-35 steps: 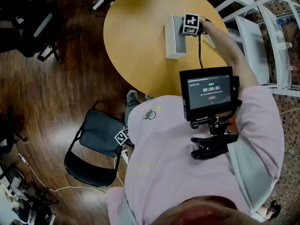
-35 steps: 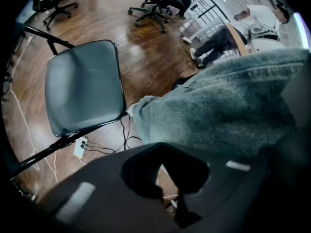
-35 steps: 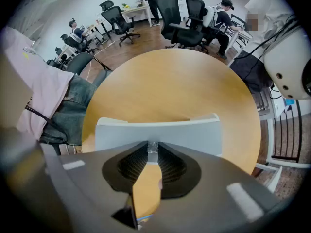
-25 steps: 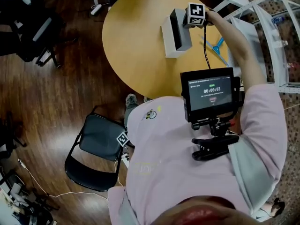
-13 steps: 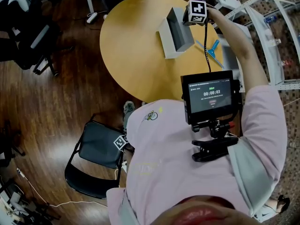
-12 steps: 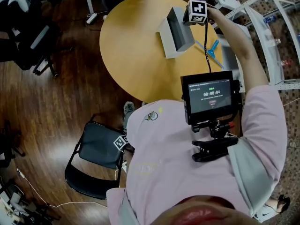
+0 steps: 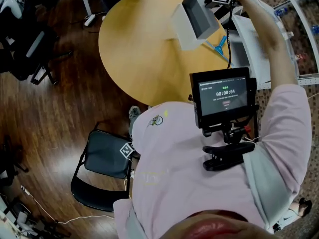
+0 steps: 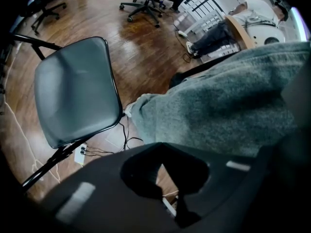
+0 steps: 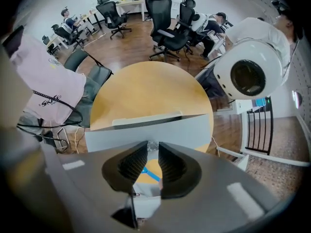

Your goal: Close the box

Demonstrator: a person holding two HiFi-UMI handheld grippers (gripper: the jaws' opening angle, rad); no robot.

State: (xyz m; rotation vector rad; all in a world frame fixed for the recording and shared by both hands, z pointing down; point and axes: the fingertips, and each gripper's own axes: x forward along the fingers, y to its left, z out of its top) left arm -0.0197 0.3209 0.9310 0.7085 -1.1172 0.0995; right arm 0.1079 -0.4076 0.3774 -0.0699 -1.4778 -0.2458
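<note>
- 1 white rectangular box (image 7: pixel 187 34) stands at 1 o'clock on 1 round yellow table (image 7: pixel 139 49).
- Right gripper (image 9: pixel 152 146) is clenched on the box's edge.
- Left gripper (image 8: pixel 163 166) is closed and empty.

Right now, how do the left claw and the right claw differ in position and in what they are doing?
The right claw is raised over the round table, while the left claw hangs low beside the folding chair. The right claw is shut on an edge of the grey box; the left claw is shut with nothing in it. What they share: both have their jaws together.
</note>
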